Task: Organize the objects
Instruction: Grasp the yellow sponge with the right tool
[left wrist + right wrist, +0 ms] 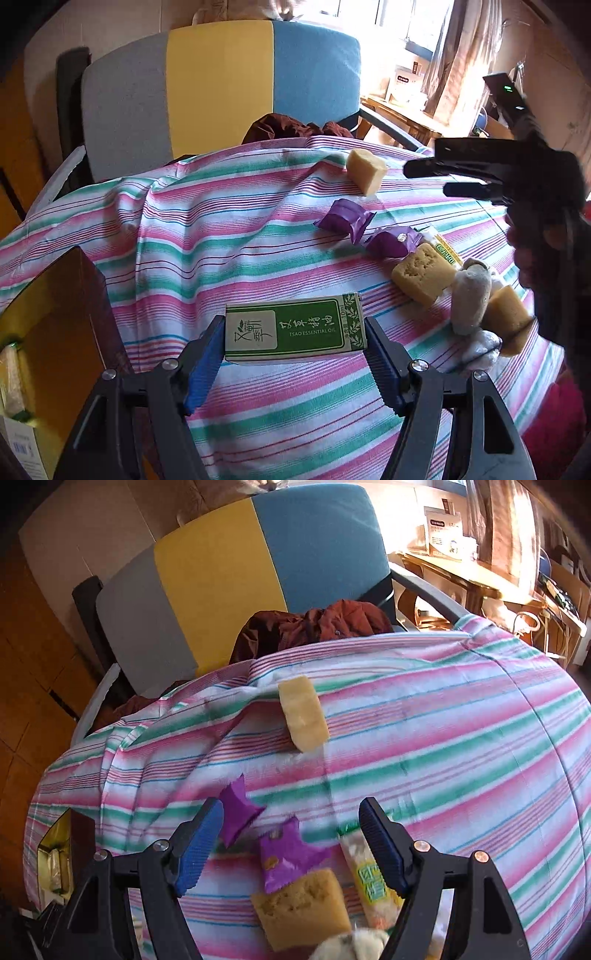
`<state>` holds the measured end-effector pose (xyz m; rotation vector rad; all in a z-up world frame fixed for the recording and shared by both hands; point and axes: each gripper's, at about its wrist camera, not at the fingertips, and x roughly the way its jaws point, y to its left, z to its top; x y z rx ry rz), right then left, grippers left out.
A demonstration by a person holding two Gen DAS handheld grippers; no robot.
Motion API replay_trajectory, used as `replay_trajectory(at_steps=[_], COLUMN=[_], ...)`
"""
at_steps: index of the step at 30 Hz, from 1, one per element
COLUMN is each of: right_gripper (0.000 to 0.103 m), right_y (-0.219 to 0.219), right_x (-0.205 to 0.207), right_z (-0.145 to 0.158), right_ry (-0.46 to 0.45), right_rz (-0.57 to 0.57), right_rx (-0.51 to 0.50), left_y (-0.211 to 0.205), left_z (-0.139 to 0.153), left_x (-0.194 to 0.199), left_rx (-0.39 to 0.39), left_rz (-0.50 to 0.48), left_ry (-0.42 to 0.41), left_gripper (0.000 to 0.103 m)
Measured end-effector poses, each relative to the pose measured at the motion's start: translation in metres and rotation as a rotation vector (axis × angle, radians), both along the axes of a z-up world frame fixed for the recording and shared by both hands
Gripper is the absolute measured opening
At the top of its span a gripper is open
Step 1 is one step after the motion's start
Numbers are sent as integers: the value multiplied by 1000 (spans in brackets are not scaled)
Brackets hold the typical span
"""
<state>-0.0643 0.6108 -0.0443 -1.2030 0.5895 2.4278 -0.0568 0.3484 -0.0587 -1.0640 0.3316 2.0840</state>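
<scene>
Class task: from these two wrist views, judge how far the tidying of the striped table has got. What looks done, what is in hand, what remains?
Done: little; the open yellow box at the table's left already holds some packets. In hand: the left gripper is shut on the green essential oil box. Left: the purple packets, sponge-like yellow blocks and other snacks lie loose on the striped cloth; the right gripper hangs open above them, holding nothing.

Both cams ride the grippers, angled down and close over the striped bench, facing the chair. Both catch the purple packets.
</scene>
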Motion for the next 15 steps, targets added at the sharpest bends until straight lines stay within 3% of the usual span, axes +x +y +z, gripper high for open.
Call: replay_trajectory(at_steps=[9, 10, 11, 15], right_gripper=[76, 62, 34, 35], right_y=[33, 35, 36, 26], right_x=[-95, -97, -97, -80], right_z=[-44, -51, -55, -41], right_ry=[-203, -225, -234, -183], right_rz=[-48, -49, -44, -29], right_rx=[107, 101, 87, 102], left_y=[-32, -34, -36, -44], left_z=[13, 13, 13, 15], left_x=[0, 0, 0, 4], left_rx=[68, 70, 73, 84], left_rz=[42, 45, 47, 52], left_ry=[-36, -42, -47, -58], left_gripper=[72, 73, 72, 72])
